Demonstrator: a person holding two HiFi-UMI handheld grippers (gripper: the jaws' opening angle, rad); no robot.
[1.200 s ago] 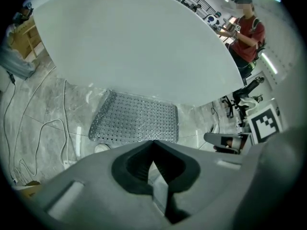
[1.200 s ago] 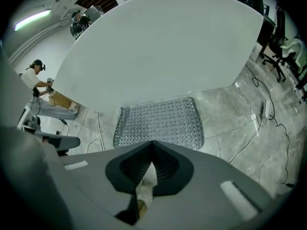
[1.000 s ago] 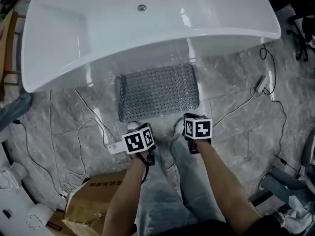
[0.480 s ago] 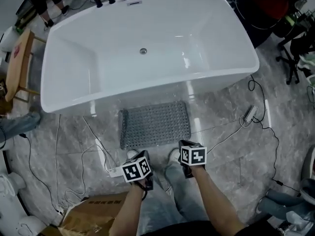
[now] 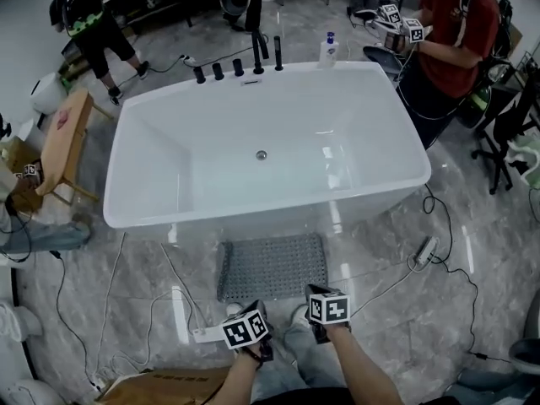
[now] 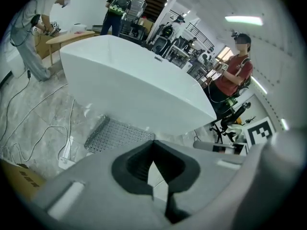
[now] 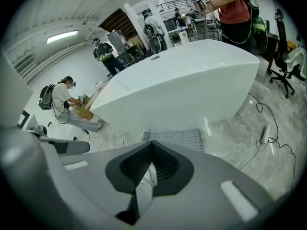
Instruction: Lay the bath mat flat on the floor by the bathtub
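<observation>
The grey perforated bath mat (image 5: 273, 266) lies flat on the marble floor right against the near side of the white bathtub (image 5: 211, 213). It also shows in the left gripper view as the mat (image 6: 115, 134) and in the right gripper view as the mat (image 7: 176, 139), below the tub (image 7: 182, 87). My left gripper (image 5: 251, 333) and right gripper (image 5: 324, 312) hover close to my body, short of the mat's near edge. Both are shut with nothing between the jaws.
White cables and a power strip (image 5: 207, 334) run over the floor left of the mat; another cable and plug block (image 5: 425, 251) lie to the right. A cardboard box (image 5: 160, 387) sits at the lower left. People stand around the tub; a wooden stool (image 5: 63, 142) stands at the left.
The head view has tilted up and back: the tub and mat sit lower and smaller, and the room beyond shows. Both grippers have drawn back from the mat toward my body.
</observation>
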